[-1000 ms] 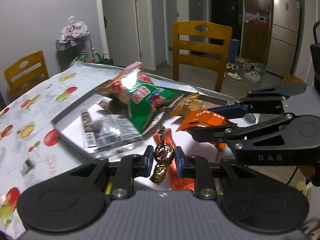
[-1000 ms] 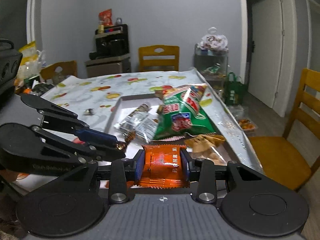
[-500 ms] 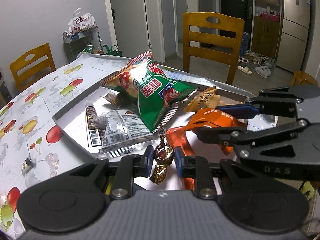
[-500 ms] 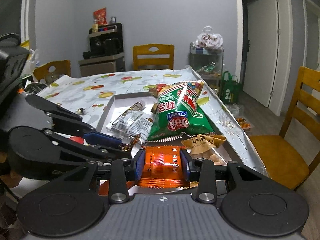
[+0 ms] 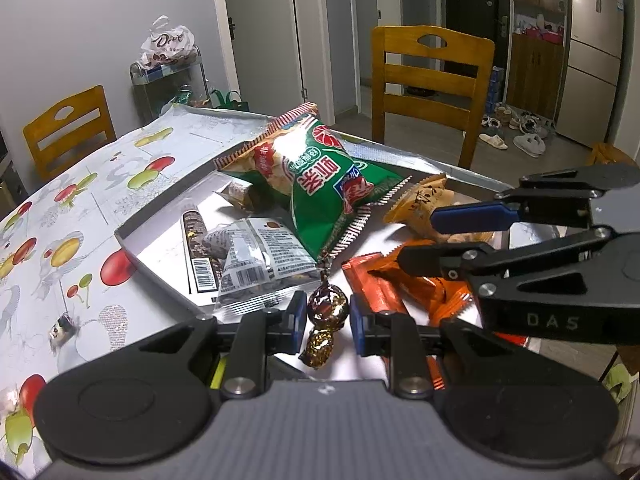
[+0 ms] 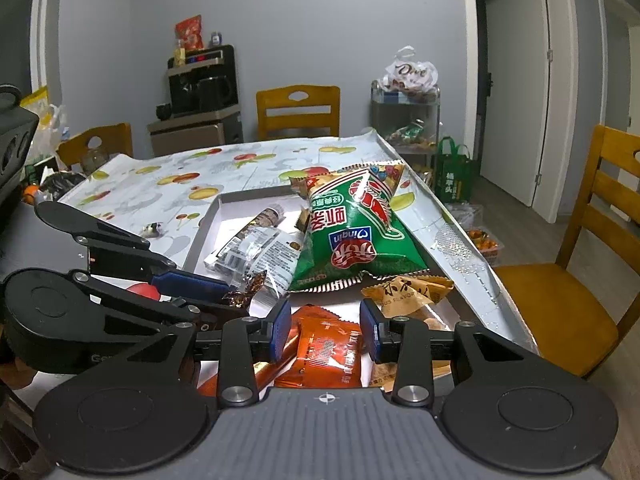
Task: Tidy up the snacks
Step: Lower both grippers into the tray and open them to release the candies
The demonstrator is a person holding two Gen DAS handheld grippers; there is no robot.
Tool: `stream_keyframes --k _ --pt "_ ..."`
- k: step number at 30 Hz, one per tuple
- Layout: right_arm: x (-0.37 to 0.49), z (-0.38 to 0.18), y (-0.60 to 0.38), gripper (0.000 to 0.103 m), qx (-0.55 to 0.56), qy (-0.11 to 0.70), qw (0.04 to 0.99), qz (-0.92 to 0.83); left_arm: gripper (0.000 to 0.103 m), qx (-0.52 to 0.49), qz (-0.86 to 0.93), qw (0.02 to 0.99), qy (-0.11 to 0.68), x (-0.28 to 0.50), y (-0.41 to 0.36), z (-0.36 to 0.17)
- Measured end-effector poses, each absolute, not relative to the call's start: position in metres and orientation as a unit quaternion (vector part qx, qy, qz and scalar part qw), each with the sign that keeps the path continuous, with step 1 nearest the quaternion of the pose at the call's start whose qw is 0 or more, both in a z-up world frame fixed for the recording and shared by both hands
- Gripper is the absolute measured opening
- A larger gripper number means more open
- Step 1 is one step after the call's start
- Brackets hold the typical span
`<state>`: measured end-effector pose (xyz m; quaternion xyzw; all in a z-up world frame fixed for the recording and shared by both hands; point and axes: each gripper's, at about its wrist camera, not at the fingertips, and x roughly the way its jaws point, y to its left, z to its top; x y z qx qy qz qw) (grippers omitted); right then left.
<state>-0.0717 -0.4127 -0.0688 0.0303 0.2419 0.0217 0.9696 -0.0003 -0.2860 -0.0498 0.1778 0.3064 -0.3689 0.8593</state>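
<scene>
My left gripper [image 5: 326,310] is shut on a brown and gold wrapped candy [image 5: 325,304] that hangs just over the near edge of the grey tray [image 5: 160,208]. My right gripper [image 6: 325,332] is beside it, shut on a crumpled orange snack packet [image 6: 328,344]. That packet tips down onto the tray floor. In the left wrist view the right gripper [image 5: 418,236] reaches in from the right, and the orange packet [image 5: 432,288] shows below its near finger. In the right wrist view the left gripper [image 6: 236,300] comes in from the left.
The tray [image 6: 208,232] holds a green chip bag [image 5: 320,176], a tan packet [image 5: 420,200], a clear-wrapped snack [image 5: 256,256] and a long orange strip [image 5: 368,280]. The fruit-print tablecloth [image 5: 80,208] lies to the left. Wooden chairs [image 5: 428,76] [image 6: 592,272] stand around the table.
The orange packet stood upright between the right pads and has tipped down toward the tray. The candy stays gripped in the left gripper. Both grippers have barely moved.
</scene>
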Motion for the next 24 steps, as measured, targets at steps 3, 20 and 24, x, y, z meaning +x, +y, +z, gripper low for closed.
stream_keyframes --k 3,20,24 --pt "-0.072 -0.069 -0.413 0.039 0.033 0.241 0.97 0.021 0.021 0.177 -0.366 0.862 0.303 0.0 -0.285 -0.049" --pt "-0.075 -0.063 -0.418 0.052 0.052 0.229 0.972 0.016 0.04 0.165 -0.363 0.868 0.295 -0.003 -0.279 -0.043" --pt "-0.075 -0.059 -0.416 0.064 0.058 0.222 0.973 0.011 0.049 0.156 -0.356 0.874 0.292 -0.003 -0.266 -0.037"
